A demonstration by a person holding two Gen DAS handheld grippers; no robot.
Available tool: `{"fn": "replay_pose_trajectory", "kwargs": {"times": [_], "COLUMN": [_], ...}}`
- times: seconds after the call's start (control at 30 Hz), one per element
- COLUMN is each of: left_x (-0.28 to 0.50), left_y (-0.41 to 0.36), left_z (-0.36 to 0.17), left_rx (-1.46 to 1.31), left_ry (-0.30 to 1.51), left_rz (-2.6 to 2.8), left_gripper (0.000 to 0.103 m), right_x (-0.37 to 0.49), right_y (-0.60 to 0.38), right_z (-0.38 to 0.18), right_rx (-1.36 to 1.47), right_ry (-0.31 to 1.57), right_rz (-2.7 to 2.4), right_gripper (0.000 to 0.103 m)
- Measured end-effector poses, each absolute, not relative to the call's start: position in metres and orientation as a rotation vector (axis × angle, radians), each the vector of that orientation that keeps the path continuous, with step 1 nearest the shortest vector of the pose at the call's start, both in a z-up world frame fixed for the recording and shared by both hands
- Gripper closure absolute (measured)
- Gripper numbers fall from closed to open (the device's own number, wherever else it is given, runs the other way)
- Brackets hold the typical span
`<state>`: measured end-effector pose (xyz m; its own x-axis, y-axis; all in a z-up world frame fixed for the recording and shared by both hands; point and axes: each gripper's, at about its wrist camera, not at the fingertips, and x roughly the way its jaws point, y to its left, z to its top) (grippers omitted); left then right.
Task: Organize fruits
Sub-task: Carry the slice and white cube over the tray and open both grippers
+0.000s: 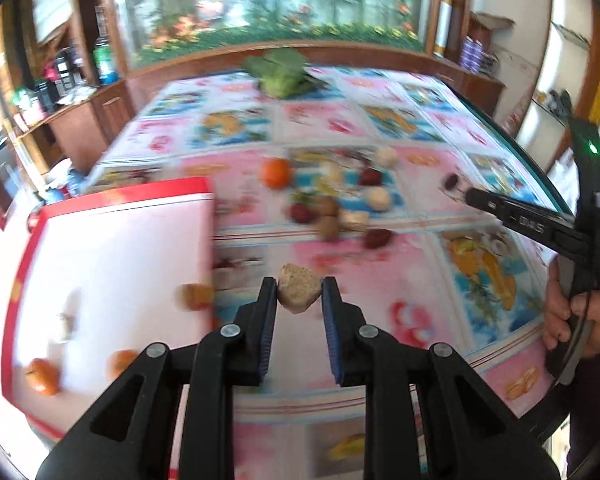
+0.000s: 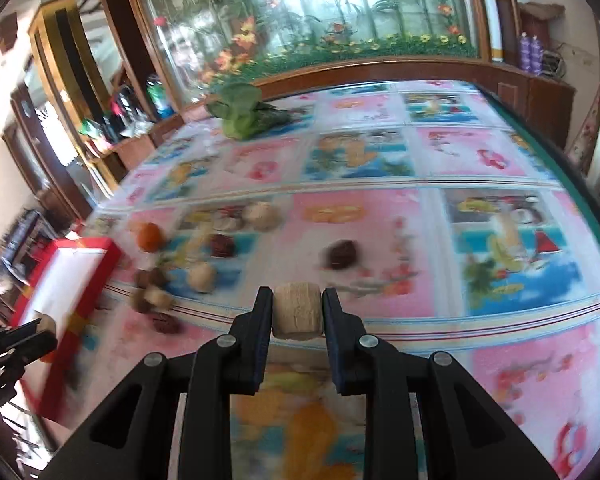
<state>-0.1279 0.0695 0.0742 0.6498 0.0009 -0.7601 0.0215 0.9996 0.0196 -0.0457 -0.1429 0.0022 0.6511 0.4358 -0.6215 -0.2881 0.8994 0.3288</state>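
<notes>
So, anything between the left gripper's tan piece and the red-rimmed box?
Nothing visible. The left gripper holds the tan piece just right of the box, whose near edge lies open; the other fruit sits farther back.

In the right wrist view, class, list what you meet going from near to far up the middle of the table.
Tan cylindrical piece held between the fingers → dark red fruit → leafy greens → flowered glass panel.

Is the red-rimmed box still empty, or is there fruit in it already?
Not empty: the red-rimmed box already holds several orange fruits, blurred, on its white floor.
</notes>
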Motion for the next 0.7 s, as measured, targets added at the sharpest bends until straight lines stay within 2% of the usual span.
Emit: {"fn": "replay_pose_trajectory", "kwargs": {"times": [0.33, 0.7], "left_x": [-0.140, -0.146], "left_y": [0.200, 0.295], "left_z": [0.105, 0.070], "left_rx": [-0.070, -0.187], "left_ry": [0.763, 0.817], "left_rz": [0.255, 0.411], "left_gripper": [0.078, 0.078], "right_x": [-0.049, -0.054], "right_y": [0.040, 0.143], "right_z": [0.040, 0.022], "right_rx": [0.061, -0.025], "right_ry": [0.768, 0.867], "right_rz": [0.716, 0.798], "right_gripper": [0.080, 0.080]}}
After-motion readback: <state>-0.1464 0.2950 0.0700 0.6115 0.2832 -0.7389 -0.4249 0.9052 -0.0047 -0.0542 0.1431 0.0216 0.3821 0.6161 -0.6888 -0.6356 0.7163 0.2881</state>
